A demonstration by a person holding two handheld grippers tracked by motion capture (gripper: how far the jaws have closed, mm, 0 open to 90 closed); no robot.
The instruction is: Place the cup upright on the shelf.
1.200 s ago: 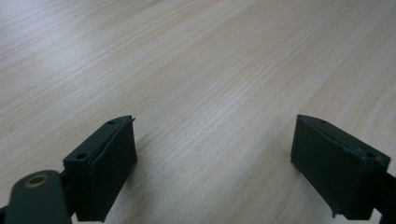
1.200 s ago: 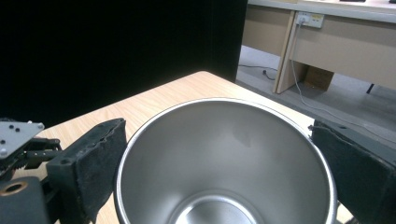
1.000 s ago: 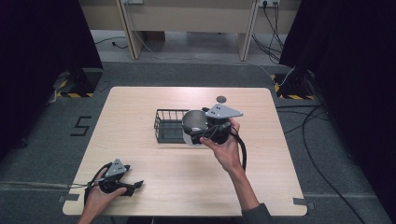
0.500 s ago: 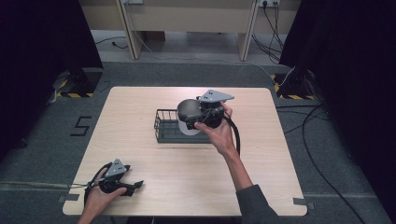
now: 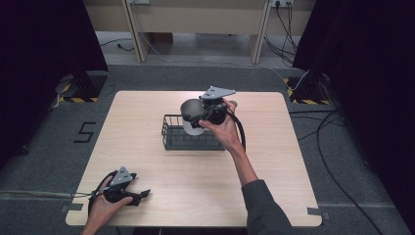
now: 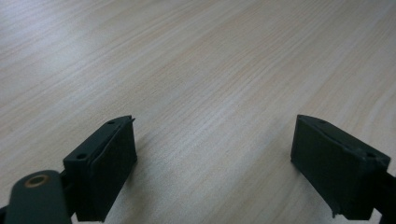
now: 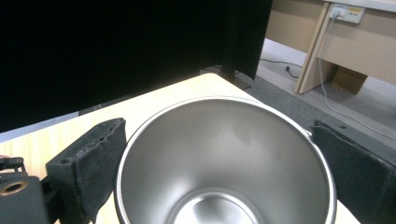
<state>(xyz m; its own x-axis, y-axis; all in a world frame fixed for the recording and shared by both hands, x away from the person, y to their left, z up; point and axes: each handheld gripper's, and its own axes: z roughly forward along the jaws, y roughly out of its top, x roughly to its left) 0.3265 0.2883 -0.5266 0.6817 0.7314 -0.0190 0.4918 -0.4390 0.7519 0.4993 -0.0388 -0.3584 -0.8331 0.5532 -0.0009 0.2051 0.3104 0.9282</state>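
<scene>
A shiny steel cup hangs tilted above the black wire basket at the middle of the table. My right gripper is shut on the cup, with one jaw on each side of its rim. In the right gripper view the cup opens toward the camera and its inside is bare between the two black pads. My left gripper rests low at the table's front left corner. Its jaws stand wide open over bare wood, with nothing between them.
The pale wooden table has bare room in front of and beside the basket. A cable loops from the right gripper. Dark curtains stand at both sides, and desk legs and floor cables lie beyond the far edge.
My right gripper has carried the cup away from me and slightly left, higher over the basket. The left gripper has stayed put.
</scene>
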